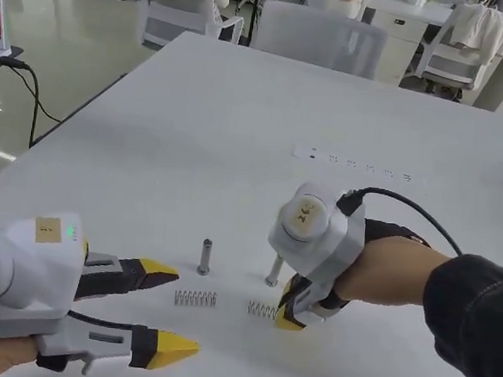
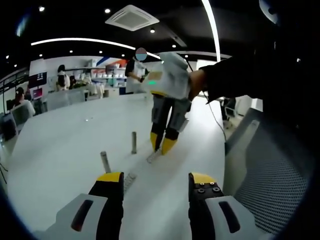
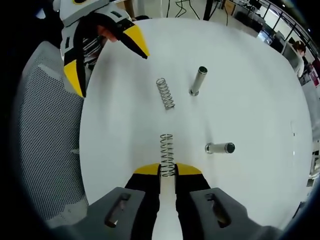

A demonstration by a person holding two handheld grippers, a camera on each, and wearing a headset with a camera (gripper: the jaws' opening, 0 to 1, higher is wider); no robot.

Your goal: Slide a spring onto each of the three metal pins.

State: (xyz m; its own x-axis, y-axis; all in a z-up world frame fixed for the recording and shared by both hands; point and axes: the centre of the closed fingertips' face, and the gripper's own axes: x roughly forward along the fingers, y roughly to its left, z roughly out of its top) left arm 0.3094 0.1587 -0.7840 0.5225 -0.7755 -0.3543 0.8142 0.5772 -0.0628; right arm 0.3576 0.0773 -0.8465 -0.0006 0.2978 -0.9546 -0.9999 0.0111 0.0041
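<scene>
In the head view, the right tongs (image 1: 290, 316) in the lower middle of the frame are closed on one end of a spring (image 1: 263, 309). It lies flat on the white table (image 1: 240, 110), just beside the foot of a standing pin (image 1: 273, 270). I think the danger is here: the grip is only on the end coils, so the spring may bend or jump away when it is lifted. The tongs may also knock this pin over, because it is so near. A second spring (image 1: 195, 298) lies to the left, below another pin (image 1: 204, 257); I count two pins. The left tongs (image 1: 167, 310) at the lower left are wide open and hold nothing. The upper part of the table is bare up to a power strip (image 1: 357, 166), so there is much room that way.

In the left gripper view, the left tongs (image 2: 156, 178) stand apart at the bottom. The second spring (image 2: 130, 179) lies close to the left jaw, and a careless push could roll it.

In the right gripper view, the right tongs (image 3: 167, 170) pinch the lower end of the spring (image 3: 167, 150). The table edge (image 3: 82, 150) runs down the left side, with a mesh chair (image 3: 45, 125) beyond it. The loose spring (image 3: 165, 93) could roll off there. The free room is to the right.
</scene>
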